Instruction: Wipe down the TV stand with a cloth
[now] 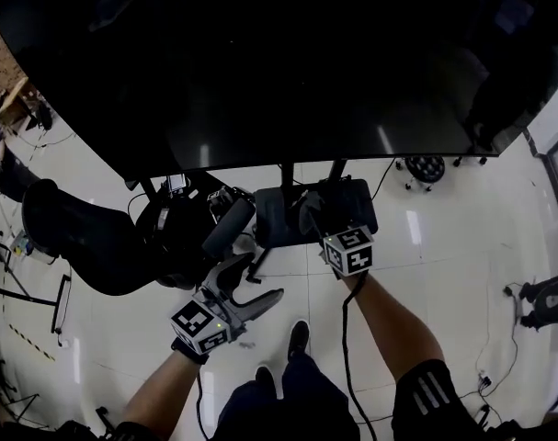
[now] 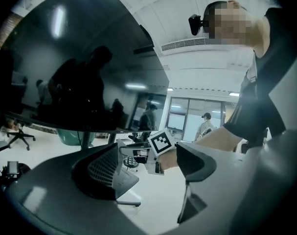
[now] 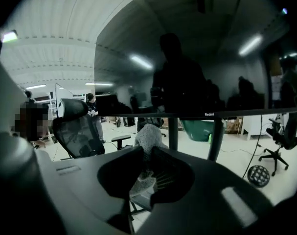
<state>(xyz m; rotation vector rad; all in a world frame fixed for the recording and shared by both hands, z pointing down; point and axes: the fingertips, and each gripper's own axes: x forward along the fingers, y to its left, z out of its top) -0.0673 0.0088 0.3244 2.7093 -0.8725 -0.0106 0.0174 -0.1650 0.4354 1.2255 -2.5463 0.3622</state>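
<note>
A large black TV stands on a stand with two dark posts and a dark shelf low down. My right gripper is at that shelf, shut on a fuzzy grey cloth. In the right gripper view the cloth bulges out above the closed jaws of the right gripper, with the stand posts just behind. My left gripper hangs open over the floor, left of and nearer me than the shelf, holding nothing. The left gripper looks toward the right gripper's marker cube.
A black office chair stands left of the stand, with dark gear and cables beside it. A round black object lies on the floor at the back right. A cable runs down along my right arm. The floor is glossy white.
</note>
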